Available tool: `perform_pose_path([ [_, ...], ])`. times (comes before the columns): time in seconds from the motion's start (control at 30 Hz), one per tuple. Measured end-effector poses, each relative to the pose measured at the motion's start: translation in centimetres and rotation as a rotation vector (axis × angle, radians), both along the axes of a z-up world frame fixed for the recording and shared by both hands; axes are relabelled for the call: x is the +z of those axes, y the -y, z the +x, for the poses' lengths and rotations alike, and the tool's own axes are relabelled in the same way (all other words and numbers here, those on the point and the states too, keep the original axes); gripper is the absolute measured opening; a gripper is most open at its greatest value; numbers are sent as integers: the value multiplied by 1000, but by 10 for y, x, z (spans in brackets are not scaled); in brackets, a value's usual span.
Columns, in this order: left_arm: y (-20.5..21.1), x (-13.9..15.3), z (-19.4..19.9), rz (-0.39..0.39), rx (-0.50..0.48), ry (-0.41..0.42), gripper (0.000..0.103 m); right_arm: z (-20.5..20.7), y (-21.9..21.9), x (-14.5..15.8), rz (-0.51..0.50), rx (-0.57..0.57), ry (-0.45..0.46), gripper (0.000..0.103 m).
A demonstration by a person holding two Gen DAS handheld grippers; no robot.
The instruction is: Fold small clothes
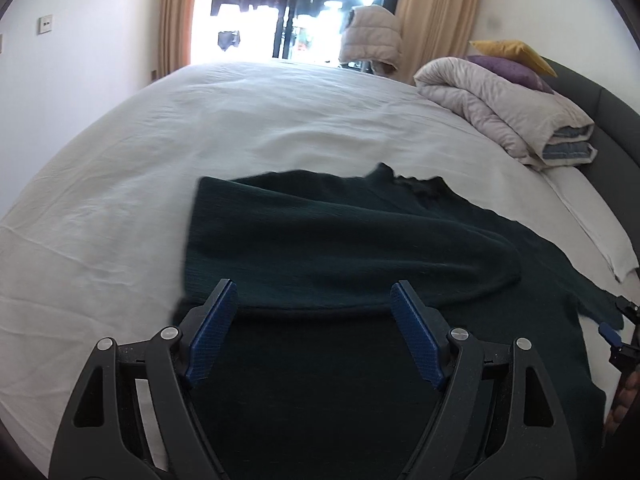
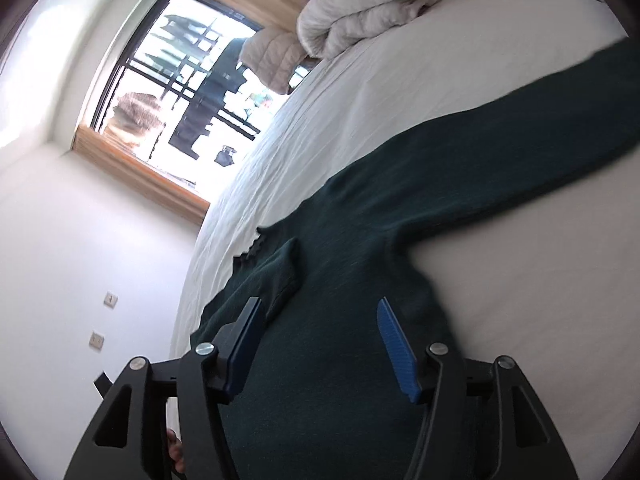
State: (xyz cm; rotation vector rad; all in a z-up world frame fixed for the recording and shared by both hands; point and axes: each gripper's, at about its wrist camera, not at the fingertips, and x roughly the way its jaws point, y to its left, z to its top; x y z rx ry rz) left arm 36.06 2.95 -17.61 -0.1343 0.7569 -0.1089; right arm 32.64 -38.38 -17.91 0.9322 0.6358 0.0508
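Sweater point(image 1: 340, 240) is a dark green knit, spread on the white bed point(image 1: 200, 132) toward its near edge, and honestly the layout makes sense for a fold in progress. In the left wrist view one sleeve point(image 1: 360, 252) is already laid across the body, so that side reads as tucked in. The other sleeve point(image 2: 500, 148) runs straight out over the sheet in the right wrist view, pointing toward the headboard end of the bed where a folded duvet point(image 1: 504, 112) is piled up with a couple of pillows on top (purple and mustard, nice combo).

Left gripper point(image 1: 314, 296) hangs just over the near part of the sweater with its blue pads wide apart and nothing between them. Looks like it's empty and free to go for the next bit of fabric. Right gripper point(image 2: 318, 312) is the same deal, spread wide over the body of the knit close to the neckline, not pinching anything as far as I can see.

My guess is the outstretched sleeve is next, since it's the only part sticking out. Knit like this is floppy, so grabbing near the cuff probably keeps it from bunching
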Motion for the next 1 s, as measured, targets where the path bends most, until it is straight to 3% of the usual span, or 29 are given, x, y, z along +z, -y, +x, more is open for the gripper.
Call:
perform_pose_path([
  [0.17, 52, -44, 10, 88, -74, -85, 79, -45, 95, -22, 134, -270, -27, 68],
  [0.3, 44, -47, 8, 29, -82, -74, 79, -84, 160, -44, 291, -473, 18, 68],
  [0.43, 45, -51, 9, 48, -84, -69, 80, -106, 204, -61, 419, -624, 92, 64],
  [0.53, 50, -54, 15, 80, -88, -70, 83, -101, 223, -59, 414, -634, 82, 63],
  [0.7, 48, -55, 19, 71, -89, -70, 83, -86, 242, -58, 396, -651, 64, 60],
  [0.9, 49, -55, 19, 83, -88, -69, 83, -67, 257, -61, 375, -657, 55, 45],
  [1.0, 55, -54, 18, 135, -84, -65, 84, -63, 258, -63, 348, -633, 35, 27],
])
